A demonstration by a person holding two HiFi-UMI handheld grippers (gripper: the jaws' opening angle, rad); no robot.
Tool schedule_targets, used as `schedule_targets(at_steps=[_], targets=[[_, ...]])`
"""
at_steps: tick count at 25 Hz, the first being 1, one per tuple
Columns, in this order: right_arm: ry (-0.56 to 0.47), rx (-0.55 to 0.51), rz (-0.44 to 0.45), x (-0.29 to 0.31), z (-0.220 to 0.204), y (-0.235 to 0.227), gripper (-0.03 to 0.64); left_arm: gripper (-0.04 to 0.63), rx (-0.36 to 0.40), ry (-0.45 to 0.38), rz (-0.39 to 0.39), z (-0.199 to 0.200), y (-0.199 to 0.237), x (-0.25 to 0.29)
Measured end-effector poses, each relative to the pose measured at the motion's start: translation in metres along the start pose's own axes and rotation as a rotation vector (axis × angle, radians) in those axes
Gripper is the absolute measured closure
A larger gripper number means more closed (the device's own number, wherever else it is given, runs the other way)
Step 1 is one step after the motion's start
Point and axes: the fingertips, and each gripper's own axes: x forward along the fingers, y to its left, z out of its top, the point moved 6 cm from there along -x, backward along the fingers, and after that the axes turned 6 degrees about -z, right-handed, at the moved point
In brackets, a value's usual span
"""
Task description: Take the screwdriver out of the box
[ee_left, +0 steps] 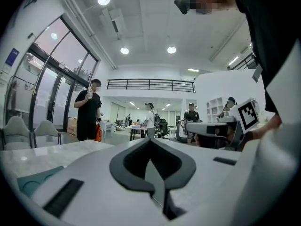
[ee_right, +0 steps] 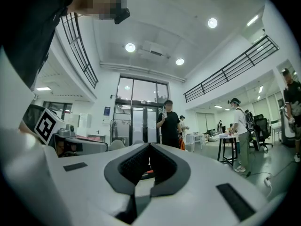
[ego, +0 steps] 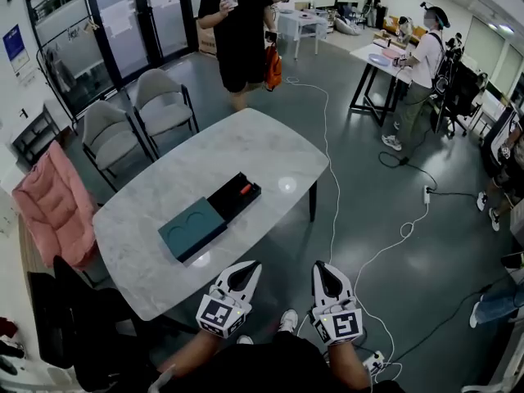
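A big white marble table point(ego: 164, 178) stands in front of the person. On it lies a long black open box point(ego: 235, 196). A flat teal lid point(ego: 192, 228) lies right next to the box, at its near end. The small screwdriver with an orange handle point(ego: 244, 190) is inside the box, lying flat. The white left gripper point(ego: 250, 267) and the white right gripper point(ego: 321, 267) are side by side by the near edge of the table, well apart from the box. They both point level, toward the table. The left gripper's black jaws are pressed together at the tips, with nothing between them. The right gripper's jaws are pressed together too, and they hold nothing. Two grey chairs point(ego: 160, 105) stand at the left side of the table. A person in black clothes point(ego: 239, 31) stands past the far end, holding a cup
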Motion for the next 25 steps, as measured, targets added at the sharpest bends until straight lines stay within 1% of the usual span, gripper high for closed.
schedule_targets(at_steps=[4,7,12,15,18,22,25], targets=[[-0.005,0.018,0.031,0.017,-0.001,-0.023,0.594,0.591,0.003,0.010,0.024,0.005,0.002,0.027],[-0.011,0.032,0.052,0.026,-0.006,-0.037,0.594,0.591,0.012,0.019,0.032,0.002,0.001,0.043],[-0.002,0.059,0.090,0.036,-0.010,-0.063,0.594,0.591,0.024,0.035,0.075,0.008,-0.001,0.064],[0.012,0.066,0.123,0.041,-0.015,-0.076,0.594,0.591,0.015,0.044,0.100,0.005,-0.005,0.075],[0.018,0.076,0.164,0.048,-0.015,-0.083,0.594,0.591,0.012,0.049,0.120,0.005,-0.008,0.084],[0.022,0.092,0.199,0.058,-0.017,-0.086,0.594,0.591,-0.029,0.046,0.137,0.002,-0.006,0.089],[0.018,0.100,0.214,0.069,-0.021,-0.089,0.594,0.591,-0.016,0.037,0.174,0.004,0.004,0.090]])
